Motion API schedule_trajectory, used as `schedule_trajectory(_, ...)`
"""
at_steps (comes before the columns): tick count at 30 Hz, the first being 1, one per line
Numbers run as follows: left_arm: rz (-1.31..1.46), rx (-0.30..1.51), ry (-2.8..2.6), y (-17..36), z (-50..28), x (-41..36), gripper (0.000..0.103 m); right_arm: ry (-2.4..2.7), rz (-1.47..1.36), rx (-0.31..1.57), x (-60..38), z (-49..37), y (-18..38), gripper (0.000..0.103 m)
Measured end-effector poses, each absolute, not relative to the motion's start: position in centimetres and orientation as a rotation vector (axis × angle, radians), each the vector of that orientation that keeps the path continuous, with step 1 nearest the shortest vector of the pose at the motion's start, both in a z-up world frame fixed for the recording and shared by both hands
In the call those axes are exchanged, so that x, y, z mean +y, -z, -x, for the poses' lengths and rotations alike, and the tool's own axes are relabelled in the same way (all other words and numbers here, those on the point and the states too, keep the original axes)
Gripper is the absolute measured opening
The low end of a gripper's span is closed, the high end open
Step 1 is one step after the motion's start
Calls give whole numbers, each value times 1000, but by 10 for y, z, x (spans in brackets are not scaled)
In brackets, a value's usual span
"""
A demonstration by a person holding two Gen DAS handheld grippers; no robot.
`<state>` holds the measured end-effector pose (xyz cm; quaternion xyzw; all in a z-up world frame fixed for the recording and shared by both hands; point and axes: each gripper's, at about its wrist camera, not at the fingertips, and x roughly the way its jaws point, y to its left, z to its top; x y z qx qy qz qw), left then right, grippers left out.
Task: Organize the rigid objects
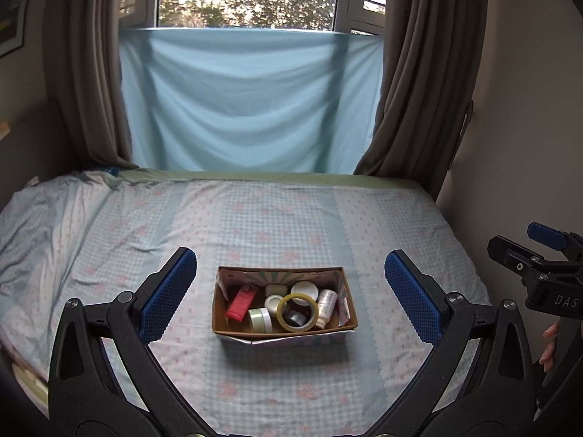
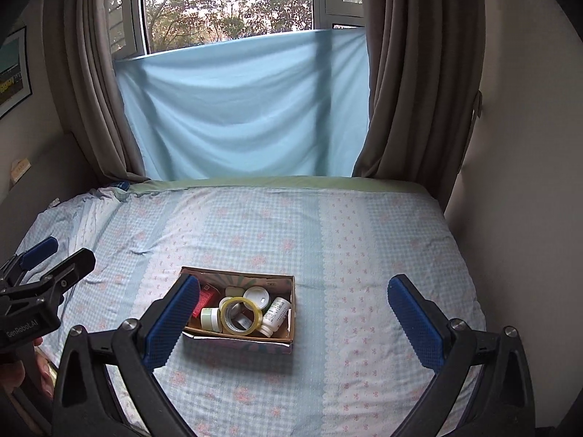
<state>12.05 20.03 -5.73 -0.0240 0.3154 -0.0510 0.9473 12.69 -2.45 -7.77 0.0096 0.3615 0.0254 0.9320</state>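
Observation:
A small cardboard box [image 1: 346,309] [image 2: 291,313] sits on the bed, holding several rigid items: a yellowish tape roll [image 1: 297,312] [image 2: 241,316], a red carton [image 1: 241,303], a pale green jar [image 1: 259,319] [image 2: 210,318], a white bottle [image 1: 325,307] [image 2: 276,316] and white lids. My left gripper [image 1: 289,267] hangs open above and in front of the box, fingers either side of it, holding nothing. My right gripper [image 2: 294,293] is open too, empty, its left finger overlapping the box's left end in view.
The checked bedsheet [image 1: 291,218] spreads flat around the box. Rumpled bedding [image 1: 43,225] lies at the left. Brown curtains [image 1: 411,109] and a hung blue cloth [image 1: 251,102] close off the far side. A wall [image 2: 517,218] borders the bed's right edge.

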Motion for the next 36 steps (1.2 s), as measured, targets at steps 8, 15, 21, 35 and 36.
schedule_trajectory(8,27,587,94,51,-100,188,103,-24,-35,682,-37,-107,70,103)
schedule_trajectory(15,30,572,87,49,-93,185,103,-15,-37,657,-43,-100,65,103)
schedule_trajectory(21,38,573,80,49,-90,185,103,-20,-29,653,-44,-99,65,103)
schedule_trajectory(35,29,554,65,46,-81,183,103,-25,-37,650,-45,-95,64,103)
schedule_trajectory(36,26,552,65,45,-80,183,103,-24,-35,650,-45,-95,65,103)
